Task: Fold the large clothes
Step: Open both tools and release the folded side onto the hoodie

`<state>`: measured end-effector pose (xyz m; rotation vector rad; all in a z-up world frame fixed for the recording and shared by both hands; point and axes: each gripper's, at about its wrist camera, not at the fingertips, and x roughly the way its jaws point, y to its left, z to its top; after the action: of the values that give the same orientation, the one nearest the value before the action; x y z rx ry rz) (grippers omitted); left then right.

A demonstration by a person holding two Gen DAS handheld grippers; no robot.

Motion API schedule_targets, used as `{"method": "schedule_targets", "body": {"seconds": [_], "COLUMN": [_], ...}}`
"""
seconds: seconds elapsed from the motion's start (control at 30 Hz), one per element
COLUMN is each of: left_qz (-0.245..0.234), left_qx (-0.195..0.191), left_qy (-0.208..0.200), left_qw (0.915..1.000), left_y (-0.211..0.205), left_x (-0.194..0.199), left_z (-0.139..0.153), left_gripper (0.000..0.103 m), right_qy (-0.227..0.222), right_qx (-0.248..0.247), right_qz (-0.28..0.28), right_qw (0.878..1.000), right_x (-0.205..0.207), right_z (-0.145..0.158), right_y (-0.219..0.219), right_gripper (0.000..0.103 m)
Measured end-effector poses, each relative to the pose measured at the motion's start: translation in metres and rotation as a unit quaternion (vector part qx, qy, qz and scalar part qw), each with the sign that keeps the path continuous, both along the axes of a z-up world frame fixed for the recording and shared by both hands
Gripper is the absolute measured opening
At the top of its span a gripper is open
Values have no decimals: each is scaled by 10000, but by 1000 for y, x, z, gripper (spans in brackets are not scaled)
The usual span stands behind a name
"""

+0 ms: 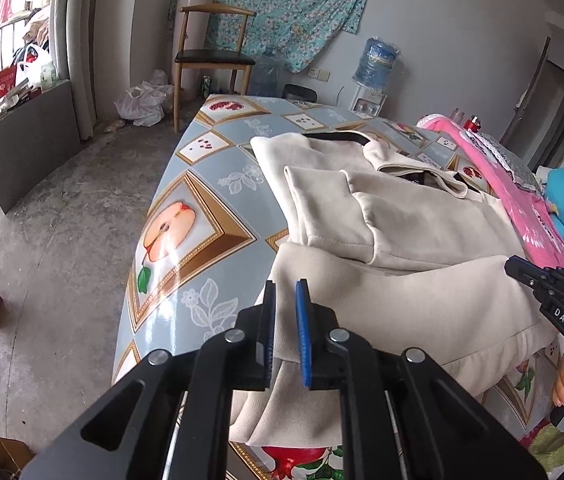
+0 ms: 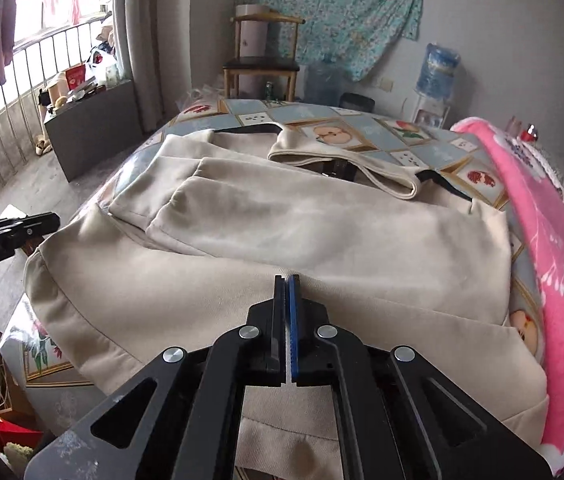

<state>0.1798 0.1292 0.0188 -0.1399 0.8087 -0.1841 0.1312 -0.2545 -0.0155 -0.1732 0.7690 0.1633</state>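
Note:
A large beige garment (image 1: pixel 394 240) lies partly folded on the table (image 1: pixel 198 200), its sleeves laid over the body and its near hem hanging over the front edge. My left gripper (image 1: pixel 287 288) is at the garment's near left corner, with its jaws a little apart and a fold of beige cloth between them. My right gripper (image 2: pixel 288 280) is shut over the garment's (image 2: pixel 282 232) near middle; no cloth shows between the pads. The right gripper also shows at the right of the left wrist view (image 1: pixel 522 270). The left gripper shows at the left of the right wrist view (image 2: pixel 48 220).
A pink blanket (image 2: pixel 554 264) lies along the table's right side. A wooden chair (image 1: pixel 214 56), a water dispenser (image 1: pixel 374 68) and plastic bags (image 1: pixel 142 100) stand beyond the table. A dark low cabinet (image 1: pixel 26 140) stands at the left by the window.

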Motion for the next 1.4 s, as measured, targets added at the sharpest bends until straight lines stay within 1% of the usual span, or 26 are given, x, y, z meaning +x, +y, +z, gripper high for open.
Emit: {"method": "schedule_targets", "body": {"seconds": [0.07,0.17,0.23,0.27,0.33,0.4,0.47,0.5,0.53,0.63,0.67,0.7,0.77,0.8,0.87,0.93,1.0,1.03,1.07,1.1,1.13,1.17,1.2,1.27,1.3,1.4], "left_qz": [23,84,30,-47,-208,-460,-799,-1099,-1262,-1527,-1572,-1510,-1469,-1452,-1415,-1395,-1383,-1380,-1375,-1361,-1353,-1346,-1337,-1321,-1295,-1240], "left_qx": [157,340,304,273,231,103,-152,-294,-317,-48,111,394,600,626,515,414,401,426,448,474,490,501,507,511,526,532], "left_qy": [-149,-387,-491,-491,-428,-331,-206,-48,63,371,441,495,361,380,442,490,497,490,486,481,476,474,470,459,436,383], "left_qw": [9998,9986,9983,9984,9986,9983,9965,9935,9915,9876,9865,9865,9867,9867,9876,9881,9883,9883,9883,9884,9884,9885,9886,9889,9892,9901], "left_y": [-1,-2,-4,-6,-16,-30,-46,-59,-70,-108,-118,-127,-132,-133,-130,-127,-126,-126,-127,-127,-128,-129,-129,-128,-126,-121], "left_x": [-3,-9,-11,-10,-7,-5,-5,-2,-1,5,6,7,3,3,5,7,8,9,8,8,8,7,7,7,6,6], "left_z": [6,15,19,19,18,18,15,11,6,-17,-26,-34,-36,-36,-36,-37,-37,-37,-37,-37,-36,-36,-36,-35,-35,-36], "left_gripper": [10,10,10,10,10,10,10,11,13,13,13,13,13,13,13,13,13,13,13,13,13,13,13,13,13,13], "right_qy": [-130,-523,-577,-494,-204,24,90,89,103,221,299,364,253,156,75,232,518,726,862,921,845,848,838,655,488,313], "right_qx": [61,17,-23,-142,-205,-115,2,60,108,328,405,504,736,769,727,565,179,64,7,22,60,133,117,-77,-164,-91], "right_qz": [-13,5,5,8,5,-12,-43,-63,-71,-97,-120,-157,-313,-438,-753,-917,-1096,-1114,-1118,-1075,-977,-863,-877,-916,-956,-1089], "right_qw": [9999,9986,9983,9987,9996,9999,9999,9999,9999,9992,9987,9979,9965,9960,9945,9939,9925,9911,9900,9899,9916,9926,9925,9936,9941,9935], "right_x": [-4,-17,-17,-13,-1,7,7,7,8,10,9,7,-3,-8,-19,-21,-18,-15,-13,-12,-13,-13,-11,-12,-14,-8], "right_z": [2,9,3,-5,-28,-45,-50,-50,-50,-49,-47,-43,-29,-21,-10,-12,-23,-30,-38,-43,-44,-44,-43,-39,-35,-29], "right_y": [0,1,2,3,2,0,-2,-3,-4,-9,-13,-20,-39,-51,-79,-102,-117,-121,-124,-126,-125,-124,-123,-117,-114,-117], "right_gripper": [2,2,2,2,2,2,2,2,2,3,7,9,17,21,42,47,48,47,44,43,30,6,3,2,2,2]}}
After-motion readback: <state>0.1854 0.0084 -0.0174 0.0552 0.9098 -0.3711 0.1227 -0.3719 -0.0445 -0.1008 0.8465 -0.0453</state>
